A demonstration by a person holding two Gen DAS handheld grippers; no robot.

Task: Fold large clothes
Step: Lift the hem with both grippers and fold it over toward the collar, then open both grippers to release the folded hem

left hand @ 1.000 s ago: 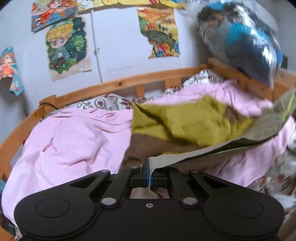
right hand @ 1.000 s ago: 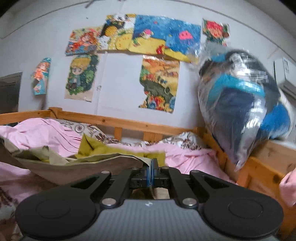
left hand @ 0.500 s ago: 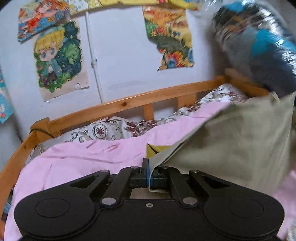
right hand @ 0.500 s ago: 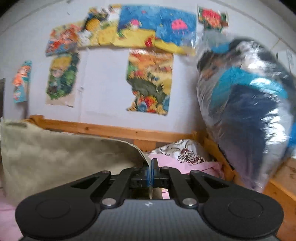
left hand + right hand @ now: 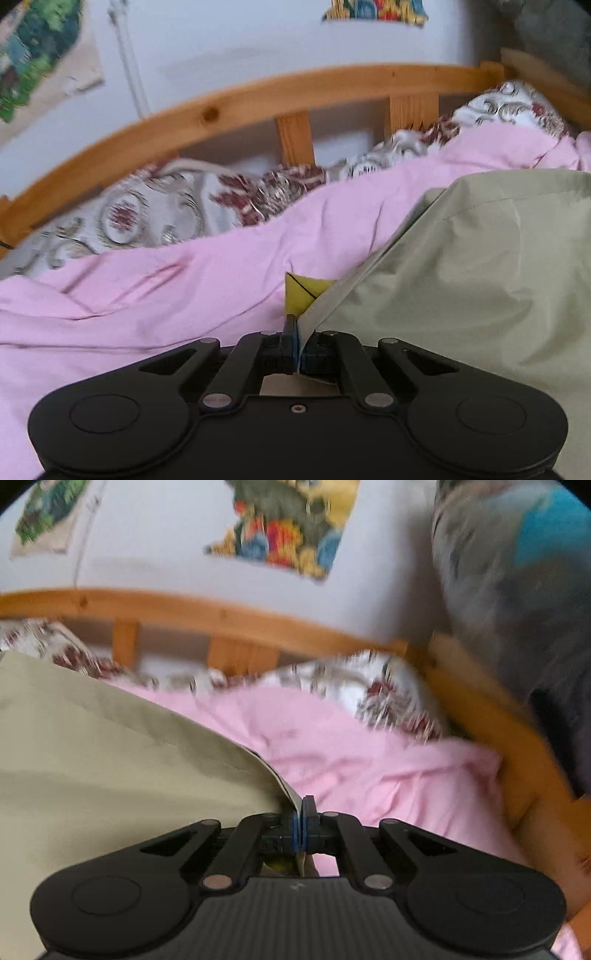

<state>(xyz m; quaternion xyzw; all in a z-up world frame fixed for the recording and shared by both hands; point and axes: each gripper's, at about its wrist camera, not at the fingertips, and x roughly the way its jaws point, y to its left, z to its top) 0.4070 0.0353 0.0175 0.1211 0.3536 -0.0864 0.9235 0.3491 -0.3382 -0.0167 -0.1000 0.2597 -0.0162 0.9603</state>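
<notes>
- The left claw (image 5: 297,345) is clenched on a corner of the khaki garment (image 5: 461,280), which fills the right half of the left wrist view.
- The right claw (image 5: 302,825) is clamped on the opposite corner of the same cloth, which spreads across the left and lower left of the right wrist view.
- Between the two grips the garment looks stretched into a fairly flat panel above the pink bedding (image 5: 166,291); whether its far edge touches the bed is hidden.
- A small yellow-green layer (image 5: 301,293) peeks out just above the left claw, at frame centre, so a second layer or lining lies under the khaki one.
- Judgement: the task seems mid-way through a fold, with corners gathered and lifted; laying the cloth down, smoothing it and any further folds remain.
- The wooden bed rail (image 5: 258,99) crosses the upper part of both views.
</notes>
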